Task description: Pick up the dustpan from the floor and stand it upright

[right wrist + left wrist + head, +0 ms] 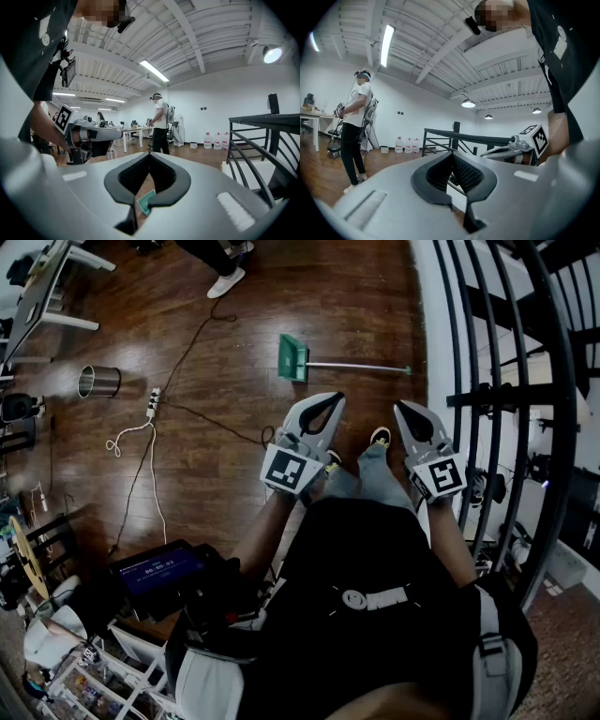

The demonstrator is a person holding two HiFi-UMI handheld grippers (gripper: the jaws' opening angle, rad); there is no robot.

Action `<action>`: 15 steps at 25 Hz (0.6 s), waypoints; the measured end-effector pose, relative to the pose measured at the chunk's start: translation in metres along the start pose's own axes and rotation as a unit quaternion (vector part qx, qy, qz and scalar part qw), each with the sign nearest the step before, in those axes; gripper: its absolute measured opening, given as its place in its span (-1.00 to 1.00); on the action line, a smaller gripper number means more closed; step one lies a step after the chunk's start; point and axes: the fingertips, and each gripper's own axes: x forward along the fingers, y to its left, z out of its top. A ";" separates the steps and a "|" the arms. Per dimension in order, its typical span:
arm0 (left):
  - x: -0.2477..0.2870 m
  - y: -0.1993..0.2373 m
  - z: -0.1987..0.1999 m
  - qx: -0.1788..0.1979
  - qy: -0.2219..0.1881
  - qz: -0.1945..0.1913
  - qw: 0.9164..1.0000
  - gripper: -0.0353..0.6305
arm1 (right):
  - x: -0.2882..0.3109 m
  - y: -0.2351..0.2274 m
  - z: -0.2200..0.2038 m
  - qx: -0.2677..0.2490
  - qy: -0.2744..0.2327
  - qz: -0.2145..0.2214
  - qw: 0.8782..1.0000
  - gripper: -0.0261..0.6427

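Note:
The green dustpan (292,357) lies flat on the wooden floor ahead of me, its long thin handle (361,367) stretching to the right. Both grippers are held up in front of my body, well short of it. My left gripper (330,400) has its jaws shut with nothing between them, and the same shows in its own view (452,155). The right gripper (403,408) is also shut and empty. A corner of the dustpan (146,201) shows through the gap below the right gripper's (150,155) closed tips.
A black metal railing (497,381) runs along the right. A steel bin (98,381) and a power strip (153,405) with trailing cables lie on the floor to the left. Another person (356,126) stands further off, and water bottles (407,145) line the far wall.

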 end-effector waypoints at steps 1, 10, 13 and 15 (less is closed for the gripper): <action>-0.001 0.000 0.004 0.003 0.001 0.004 1.000 -0.84 | -0.003 -0.002 0.003 0.000 -0.001 0.000 1.000 -0.92; 0.088 0.012 -0.005 -0.002 0.035 0.002 0.999 -0.84 | 0.005 -0.098 0.007 0.034 -0.008 -0.011 0.999 -0.91; 0.124 -0.010 0.035 -0.005 0.043 -0.021 0.999 -0.84 | -0.008 -0.125 0.049 0.040 -0.011 0.002 0.999 -0.92; 0.156 -0.018 0.027 -0.002 0.055 -0.026 0.998 -0.84 | -0.007 -0.149 0.039 0.048 -0.011 0.016 0.999 -0.92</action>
